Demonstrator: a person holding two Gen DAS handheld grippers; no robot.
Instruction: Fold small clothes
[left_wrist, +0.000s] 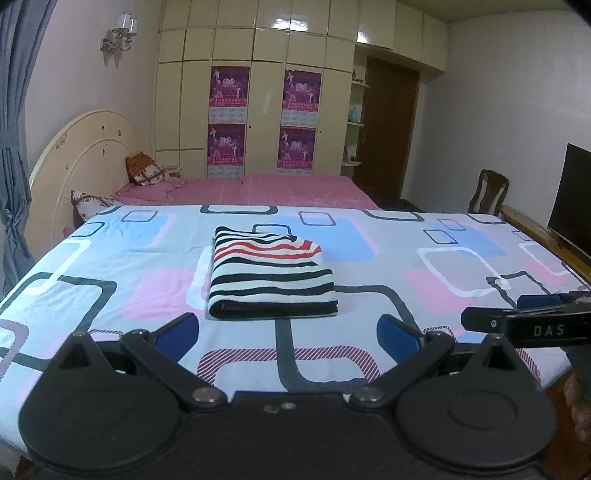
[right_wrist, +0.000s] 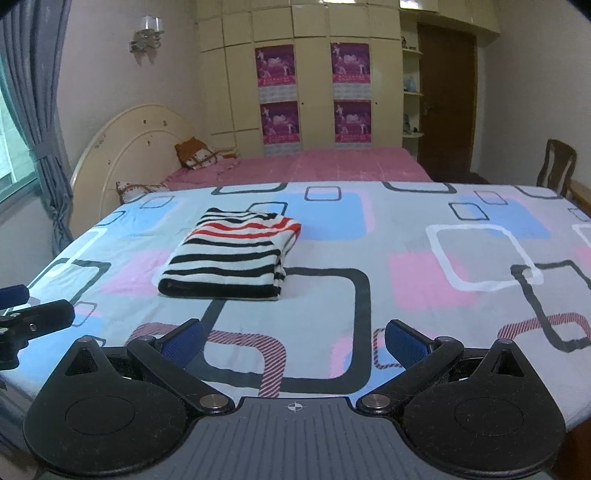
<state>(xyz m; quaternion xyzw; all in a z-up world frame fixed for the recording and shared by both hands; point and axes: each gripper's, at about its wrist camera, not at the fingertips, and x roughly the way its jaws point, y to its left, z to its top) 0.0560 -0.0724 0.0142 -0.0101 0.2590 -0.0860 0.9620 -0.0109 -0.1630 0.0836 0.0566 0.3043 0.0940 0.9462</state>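
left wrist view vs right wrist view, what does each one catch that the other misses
Only the left wrist view shows a dark screen at the right edge and the right gripper coming in from the right. Only the right wrist view shows a window beside the curtain, and the left gripper at its left edge. Both show the folded striped garment lying on the patterned sheet, the pink bed behind, the wardrobe with posters, and a wooden chair. Each view's own gripper is open and empty.

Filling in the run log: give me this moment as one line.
striped shirt: folded, on bed sheet | left gripper: open, empty | right gripper: open, empty
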